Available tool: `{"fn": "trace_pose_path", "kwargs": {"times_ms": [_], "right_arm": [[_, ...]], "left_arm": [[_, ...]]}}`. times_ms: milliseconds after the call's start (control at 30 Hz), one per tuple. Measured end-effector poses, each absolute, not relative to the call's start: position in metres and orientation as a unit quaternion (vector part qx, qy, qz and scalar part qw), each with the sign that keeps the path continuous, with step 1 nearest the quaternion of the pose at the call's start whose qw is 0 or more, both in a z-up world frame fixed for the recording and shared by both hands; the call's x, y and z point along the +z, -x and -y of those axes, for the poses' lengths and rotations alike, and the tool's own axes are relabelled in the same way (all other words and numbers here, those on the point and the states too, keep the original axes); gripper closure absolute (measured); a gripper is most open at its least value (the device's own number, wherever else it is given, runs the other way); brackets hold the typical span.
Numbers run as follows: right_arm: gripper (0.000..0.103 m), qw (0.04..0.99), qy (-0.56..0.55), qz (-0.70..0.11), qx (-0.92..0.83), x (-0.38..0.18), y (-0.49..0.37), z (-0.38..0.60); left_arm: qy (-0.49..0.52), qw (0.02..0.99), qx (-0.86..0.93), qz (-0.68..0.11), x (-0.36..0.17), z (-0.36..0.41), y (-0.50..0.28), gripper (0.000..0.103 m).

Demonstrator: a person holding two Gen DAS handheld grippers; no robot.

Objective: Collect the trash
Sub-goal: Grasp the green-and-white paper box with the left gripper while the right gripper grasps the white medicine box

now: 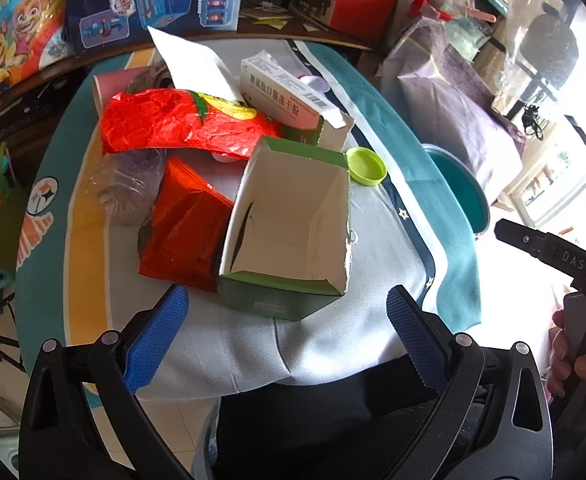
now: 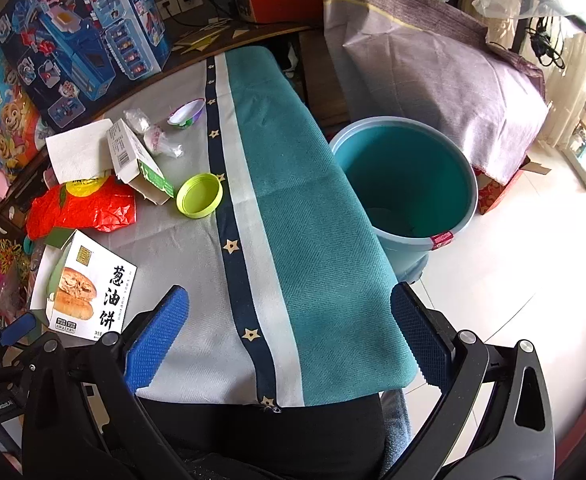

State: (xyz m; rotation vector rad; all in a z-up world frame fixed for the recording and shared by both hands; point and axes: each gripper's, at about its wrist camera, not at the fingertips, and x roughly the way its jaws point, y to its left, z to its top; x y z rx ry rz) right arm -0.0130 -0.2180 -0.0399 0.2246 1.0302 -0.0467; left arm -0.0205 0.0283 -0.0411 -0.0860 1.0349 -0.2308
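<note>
On the cloth-covered table (image 1: pixel 333 344) lies a pile of trash. An open green carton (image 1: pixel 289 232) with a white inside stands nearest, and my open left gripper (image 1: pixel 287 300) is just in front of it, not touching. Behind it lie a red foil packet (image 1: pixel 185 224), a crumpled red wrapper (image 1: pixel 181 120), a white medicine box (image 1: pixel 289 96) and a lime green lid (image 1: pixel 367 165). My right gripper (image 2: pixel 289 296) hangs open and empty over the teal cloth (image 2: pixel 313 240). The teal bin (image 2: pixel 465 168) stands on the floor right of the table. The lid (image 2: pixel 199 195) and the carton (image 2: pixel 89 288) lie to that gripper's left.
A white tissue (image 2: pixel 79 152), crumpled clear plastic (image 2: pixel 159 140) and a small purple bowl (image 2: pixel 187 113) lie further back. Toy boxes (image 2: pixel 93 28) line the far side. A purple-covered bundle (image 2: pixel 433 64) rises behind the bin. A hand (image 1: pixel 573 356) holds the right gripper's handle.
</note>
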Motion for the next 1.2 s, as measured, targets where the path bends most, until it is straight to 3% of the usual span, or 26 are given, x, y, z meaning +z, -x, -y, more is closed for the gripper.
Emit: {"fn": "trace_pose_path", "kwargs": {"times_ms": [400,567,633,1133,1200], "right_arm": [[0.006,0.846,-0.089,-0.526,-0.006,-0.062,-0.002,0.202],[0.006,0.844,-0.080,-0.531,-0.001,-0.066,-0.004,0.197],[0.006,0.844,-0.078,-0.531,0.001,-0.066,-0.005,0.196],[0.006,0.865,-0.059,-0.492,0.076,-0.023,-0.075,0.168],[0.013,0.865,-0.051,-0.491,0.096,-0.019,-0.095,0.154]], "left_arm": [[0.016,0.862,-0.106,-0.495,-0.079,-0.026,0.005,0.005],[0.031,0.866,-0.120,-0.484,-0.077,-0.024,0.002,0.037],[0.031,0.869,-0.120,-0.479,-0.075,-0.024,0.001,0.039],[0.068,0.906,-0.094,-0.407,0.004,-0.067,-0.031,0.040],[0.075,0.909,-0.081,-0.401,0.010,-0.080,-0.046,0.040]]}}
